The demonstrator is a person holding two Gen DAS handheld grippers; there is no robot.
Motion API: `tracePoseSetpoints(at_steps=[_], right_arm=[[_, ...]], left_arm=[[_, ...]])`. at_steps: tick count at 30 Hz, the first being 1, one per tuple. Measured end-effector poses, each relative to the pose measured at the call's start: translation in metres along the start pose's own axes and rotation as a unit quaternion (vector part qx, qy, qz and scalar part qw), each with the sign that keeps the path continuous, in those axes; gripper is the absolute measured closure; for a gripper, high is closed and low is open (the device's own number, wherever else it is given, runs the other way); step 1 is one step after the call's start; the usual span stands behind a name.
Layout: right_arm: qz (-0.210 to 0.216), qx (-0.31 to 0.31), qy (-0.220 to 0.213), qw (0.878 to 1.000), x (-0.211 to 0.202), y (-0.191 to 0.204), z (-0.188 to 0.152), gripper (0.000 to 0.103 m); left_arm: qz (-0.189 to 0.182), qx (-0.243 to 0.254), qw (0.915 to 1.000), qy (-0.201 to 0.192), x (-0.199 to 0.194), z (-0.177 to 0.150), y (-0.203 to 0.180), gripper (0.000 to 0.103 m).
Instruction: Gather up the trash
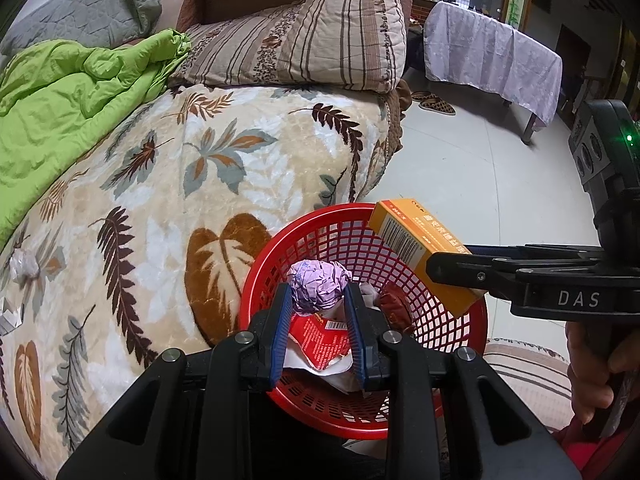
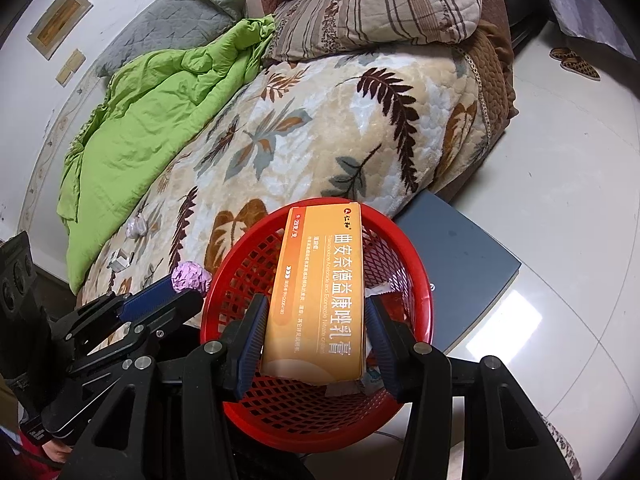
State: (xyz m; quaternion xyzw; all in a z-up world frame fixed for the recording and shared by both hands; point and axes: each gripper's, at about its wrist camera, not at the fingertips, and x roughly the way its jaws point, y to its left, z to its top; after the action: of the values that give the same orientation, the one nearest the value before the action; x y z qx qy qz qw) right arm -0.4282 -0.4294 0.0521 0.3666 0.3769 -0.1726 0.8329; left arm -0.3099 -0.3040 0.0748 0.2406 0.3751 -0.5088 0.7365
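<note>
Two grippers over red basket (image 1: 256, 272); left gripper (image 1: 318, 300) clamping purple foil ball (image 1: 316, 286), right gripper (image 2: 316, 332) clamping orange box (image 2: 320, 292)

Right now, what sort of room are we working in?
Most likely a bedroom in a home: a bed under a leaf-patterned blanket, a striped pillow at its head, and slippers on the tiled floor.

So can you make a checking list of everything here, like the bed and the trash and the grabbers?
Surface: leaf-print blanket covering the bed.
Job's things: red basket with wrappers inside; purple foil ball; orange medicine box.
Clutter: crumpled white paper on the blanket.
Grippers: left gripper shut on the foil ball; right gripper shut on the box, both over the basket.
Cables: nothing seen.
Surroundings: green quilt, striped pillow, slippers.
</note>
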Motion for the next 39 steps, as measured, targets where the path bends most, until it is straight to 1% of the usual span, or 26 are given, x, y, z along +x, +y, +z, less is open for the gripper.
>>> tracePoseSetpoints(at_steps=[11, 13, 14, 16, 20, 22, 23, 25, 28, 32, 35, 39], right_arm=[[-0.003, 0.004, -0.002, 1.000, 0.000, -0.002, -0.001, 0.048], [-0.004, 0.003, -0.005, 1.000, -0.001, -0.002, -0.001, 0.048], [-0.005, 0.002, -0.006, 1.000, -0.002, -0.002, -0.001, 0.048], [-0.007, 0.001, -0.009, 1.000, -0.003, -0.001, -0.001, 0.048], [-0.011, 0.001, -0.012, 1.000, -0.005, 0.000, -0.001, 0.048], [-0.013, 0.000, -0.013, 1.000, -0.006, 0.000, 0.000, 0.048], [-0.015, 0.000, -0.014, 1.000, -0.007, 0.001, 0.000, 0.048], [-0.019, 0.000, -0.016, 1.000, -0.008, 0.003, 0.001, 0.047], [-0.027, -0.006, -0.023, 0.999, -0.011, 0.007, 0.002, 0.044], [-0.045, -0.023, -0.039, 0.998, -0.016, 0.016, 0.002, 0.034], [-0.064, -0.046, -0.054, 0.995, -0.022, 0.026, 0.002, 0.029], [-0.083, -0.077, -0.074, 0.991, -0.029, 0.040, -0.001, 0.027]], left_arm=[[0.000, 0.004, 1.0000, 0.000, 0.001, 0.001, -0.004, 0.077], [0.001, 0.003, 1.0000, 0.000, 0.001, 0.000, -0.004, 0.075], [0.001, 0.003, 1.0000, -0.001, 0.001, 0.000, -0.004, 0.074], [0.004, 0.002, 1.0000, -0.002, 0.000, 0.000, -0.004, 0.064], [0.007, 0.001, 1.0000, -0.007, -0.004, 0.000, -0.002, 0.060], [0.009, 0.001, 0.9999, -0.009, -0.005, 0.000, -0.001, 0.052], [0.011, 0.000, 0.9999, -0.010, -0.006, -0.001, -0.001, 0.049], [0.016, -0.003, 0.9998, -0.014, -0.007, -0.001, 0.001, 0.042], [0.024, -0.013, 0.9994, -0.021, -0.011, -0.001, 0.006, 0.035], [0.032, -0.033, 0.9985, -0.030, -0.018, -0.002, 0.014, 0.028], [0.038, -0.045, 0.9975, -0.040, -0.026, -0.004, 0.020, 0.025], [0.055, -0.054, 0.9954, -0.056, -0.042, -0.008, 0.030, 0.023]])
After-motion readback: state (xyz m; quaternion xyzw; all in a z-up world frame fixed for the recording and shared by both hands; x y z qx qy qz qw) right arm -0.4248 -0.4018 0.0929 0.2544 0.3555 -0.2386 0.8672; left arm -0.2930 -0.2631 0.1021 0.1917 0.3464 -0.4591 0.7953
